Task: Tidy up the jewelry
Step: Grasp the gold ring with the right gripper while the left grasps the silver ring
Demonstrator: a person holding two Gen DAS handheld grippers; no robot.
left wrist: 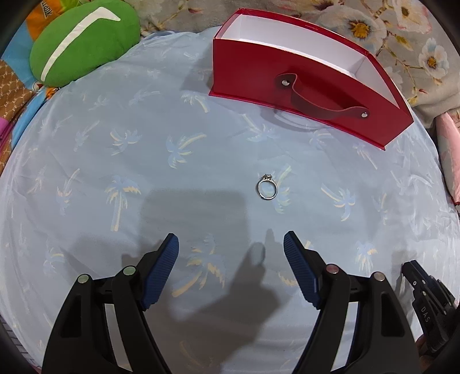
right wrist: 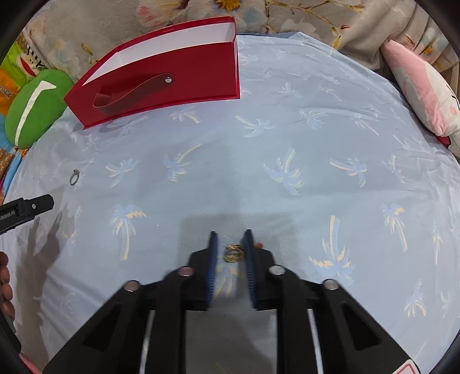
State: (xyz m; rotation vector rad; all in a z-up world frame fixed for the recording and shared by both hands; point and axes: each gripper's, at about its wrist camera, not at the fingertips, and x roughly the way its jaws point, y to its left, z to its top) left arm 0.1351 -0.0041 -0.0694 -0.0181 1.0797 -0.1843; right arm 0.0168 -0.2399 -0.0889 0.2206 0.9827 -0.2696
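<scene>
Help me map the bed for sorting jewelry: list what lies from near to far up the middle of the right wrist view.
Right tongs closed around a gold ring → palm-print blue sheet → red box with its strap handle → floral blanket.

A box is set at twelve o'clock on the cloth. A ring is laid before it. A cushion is seen at ten o'clock.
</scene>
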